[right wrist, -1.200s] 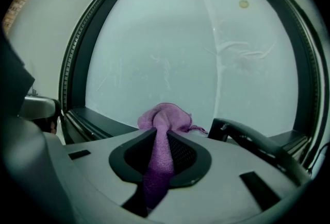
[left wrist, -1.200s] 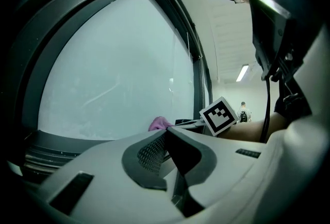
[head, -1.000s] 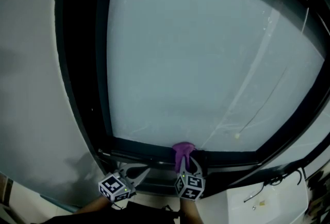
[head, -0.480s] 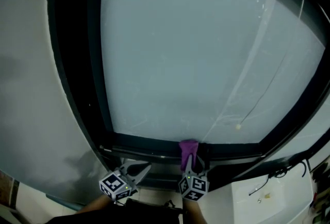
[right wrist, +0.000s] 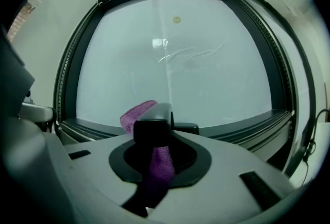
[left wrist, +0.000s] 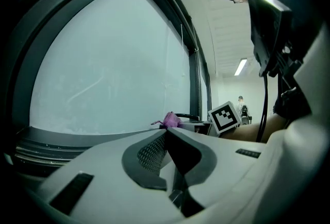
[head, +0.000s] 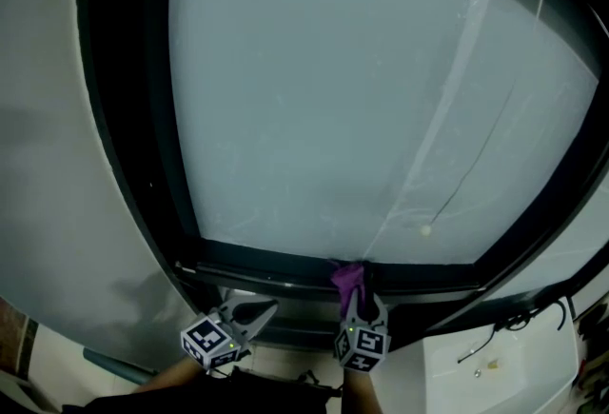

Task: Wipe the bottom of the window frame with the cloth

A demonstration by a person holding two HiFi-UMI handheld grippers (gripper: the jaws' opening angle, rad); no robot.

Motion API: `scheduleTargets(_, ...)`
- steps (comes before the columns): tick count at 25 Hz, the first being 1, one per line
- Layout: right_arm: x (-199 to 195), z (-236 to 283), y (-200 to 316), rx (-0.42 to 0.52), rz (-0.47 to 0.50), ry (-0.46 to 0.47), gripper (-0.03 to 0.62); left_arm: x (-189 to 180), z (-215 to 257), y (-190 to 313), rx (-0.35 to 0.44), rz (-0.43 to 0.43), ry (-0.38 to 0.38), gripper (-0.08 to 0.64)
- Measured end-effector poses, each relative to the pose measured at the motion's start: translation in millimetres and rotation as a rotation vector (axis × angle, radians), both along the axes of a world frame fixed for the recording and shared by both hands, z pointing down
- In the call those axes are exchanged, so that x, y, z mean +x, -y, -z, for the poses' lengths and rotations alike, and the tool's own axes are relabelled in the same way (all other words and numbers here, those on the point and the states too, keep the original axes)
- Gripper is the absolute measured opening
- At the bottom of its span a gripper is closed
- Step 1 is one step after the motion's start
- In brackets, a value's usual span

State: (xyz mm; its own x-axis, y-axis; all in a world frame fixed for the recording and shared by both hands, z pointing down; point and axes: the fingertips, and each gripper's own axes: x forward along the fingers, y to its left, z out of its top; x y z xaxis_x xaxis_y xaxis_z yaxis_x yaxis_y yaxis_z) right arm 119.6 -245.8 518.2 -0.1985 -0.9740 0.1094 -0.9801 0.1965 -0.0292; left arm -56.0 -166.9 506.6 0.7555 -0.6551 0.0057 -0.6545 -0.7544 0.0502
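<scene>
My right tongs point(head: 354, 300) are clamped on the purple cloth point(head: 347, 275), its bunched end just ahead of their tips against the bottom of the window frame point(head: 266, 267). My left tongs point(head: 265, 311) are closed together on nothing, just to their left.

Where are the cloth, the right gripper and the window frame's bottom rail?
cloth point(head: 348, 276), head view, bunched end beyond the jaws.
right gripper point(right wrist: 153, 123), right gripper view, jaw tips, shut on the cloth.
window frame point(head: 257, 265), head view, bottom rail left of the cloth.

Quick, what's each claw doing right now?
Left gripper: shut, holding nothing.
Right gripper: shut on the purple cloth.
</scene>
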Motion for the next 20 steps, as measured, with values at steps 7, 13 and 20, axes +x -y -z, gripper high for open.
scheduleTargets(7,23.9,5.6,0.8,-0.007,0.081,-0.099,0.071,22.4,3.4,3.4,-0.001,0.037,-0.006,0.0)
scheduleTargets(13,30.4,6.7,7.7,0.013,0.195,-0.344,0.071,53.3,1.5,10.8,0.018,0.064,-0.002,0.0)
scheduleTargets(20,43.9,12.6,15.0,-0.059,0.307,-0.3,0.071,77.5,3.8,15.0,0.02,0.144,-0.018,0.001)
